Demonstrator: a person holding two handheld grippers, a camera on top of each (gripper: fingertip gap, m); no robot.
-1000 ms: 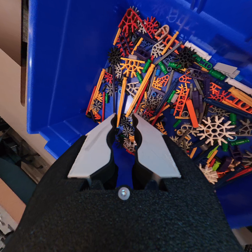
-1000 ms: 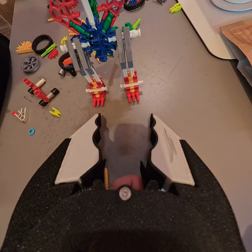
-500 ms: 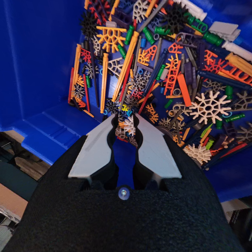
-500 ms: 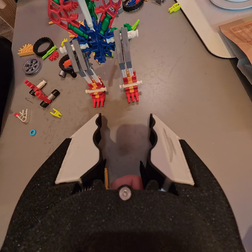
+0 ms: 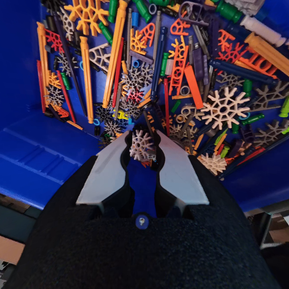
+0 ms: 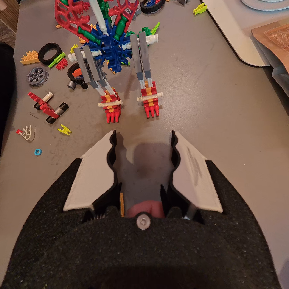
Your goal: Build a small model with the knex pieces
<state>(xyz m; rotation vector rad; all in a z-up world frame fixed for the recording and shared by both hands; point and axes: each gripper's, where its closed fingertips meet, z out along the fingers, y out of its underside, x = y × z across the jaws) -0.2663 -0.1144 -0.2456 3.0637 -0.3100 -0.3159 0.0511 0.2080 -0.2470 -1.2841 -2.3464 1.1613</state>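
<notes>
My left gripper (image 5: pixel 142 134) is inside a blue bin (image 5: pixel 39 148), low over a pile of coloured construction-toy rods and connectors. Its jaws stand a narrow gap apart, one on each side of a small white snowflake connector (image 5: pixel 140 146) that lies on the pile. I cannot tell whether the pads press on it. My right gripper (image 6: pixel 143 133) is open and empty above a grey table (image 6: pixel 211 125). It is just short of the two red feet (image 6: pixel 111 107) of a built toy model (image 6: pixel 109 43) with grey legs and a blue hub.
A larger white snowflake connector (image 5: pixel 223 107) and long orange rods (image 5: pixel 86 78) lie in the bin. Loose tyres (image 6: pixel 49 54), a grey wheel hub (image 6: pixel 37 76), a small red axle piece (image 6: pixel 48 107) and a blue ring (image 6: pixel 38 152) lie left of the model. A grey tray (image 6: pixel 231 31) is at the far right. Spacing between my two grippers at the tips: around 45 centimeters.
My left gripper has moved down and forward into the bin until the small white connector sits between its fingers, and the jaws are slightly wider. The right gripper has barely moved.
</notes>
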